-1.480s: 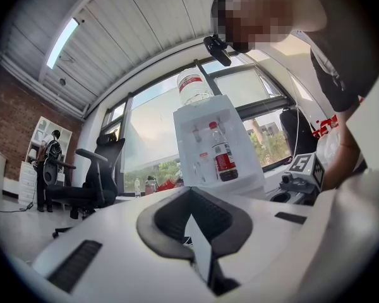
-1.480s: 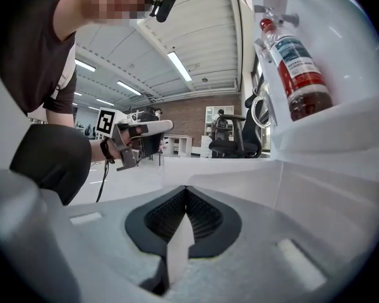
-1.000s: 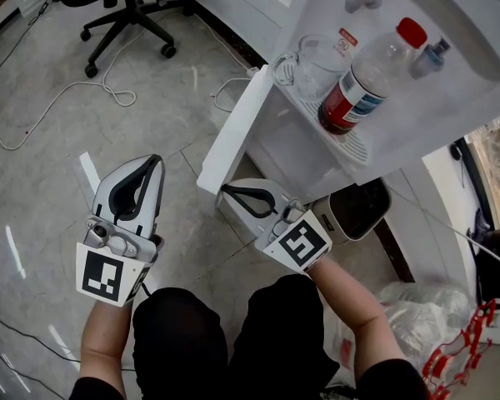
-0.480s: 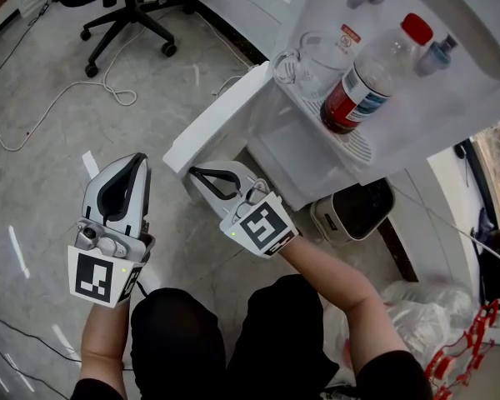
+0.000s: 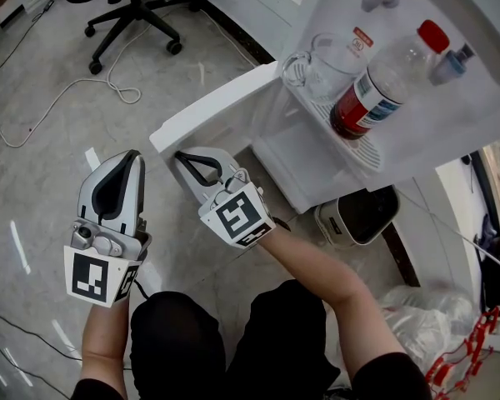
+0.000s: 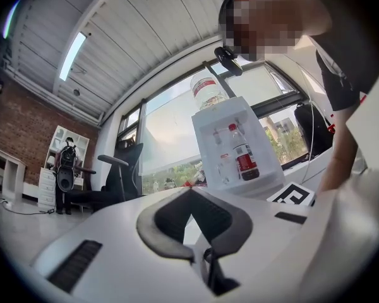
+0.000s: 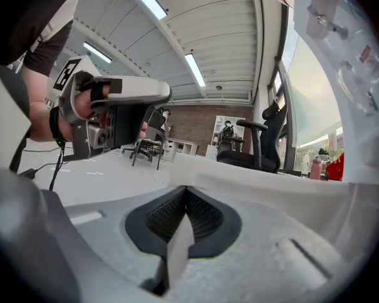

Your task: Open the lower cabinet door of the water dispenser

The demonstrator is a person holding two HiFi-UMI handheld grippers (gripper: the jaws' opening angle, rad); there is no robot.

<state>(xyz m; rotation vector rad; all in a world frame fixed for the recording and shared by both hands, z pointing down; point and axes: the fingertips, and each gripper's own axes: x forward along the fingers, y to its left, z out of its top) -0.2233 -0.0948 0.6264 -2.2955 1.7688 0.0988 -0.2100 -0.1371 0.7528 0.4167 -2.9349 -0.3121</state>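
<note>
The white water dispenser (image 5: 450, 132) stands at the upper right, with a red-capped bottle (image 5: 383, 77) and a glass mug (image 5: 321, 61) on its drip tray. Its lower cabinet door (image 5: 225, 107) is swung out to the left, and the white inside of the cabinet (image 5: 292, 152) shows. My right gripper (image 5: 182, 157) is shut on the door's free edge; in the right gripper view a thin white strip of the door (image 7: 271, 175) runs between its pads (image 7: 186, 188). My left gripper (image 5: 132, 155) hovers over the floor to the door's left, shut and holding nothing.
A black office chair (image 5: 129, 11) stands at the top left, with white cables (image 5: 67, 90) looping over the grey floor. A small white bin with a dark inside (image 5: 358, 215) sits beside the dispenser's base. Plastic bags (image 5: 425, 315) lie at the lower right.
My right gripper has moved left with the door's edge in it, and the door has swung wider open. My left gripper has shifted slightly left.
</note>
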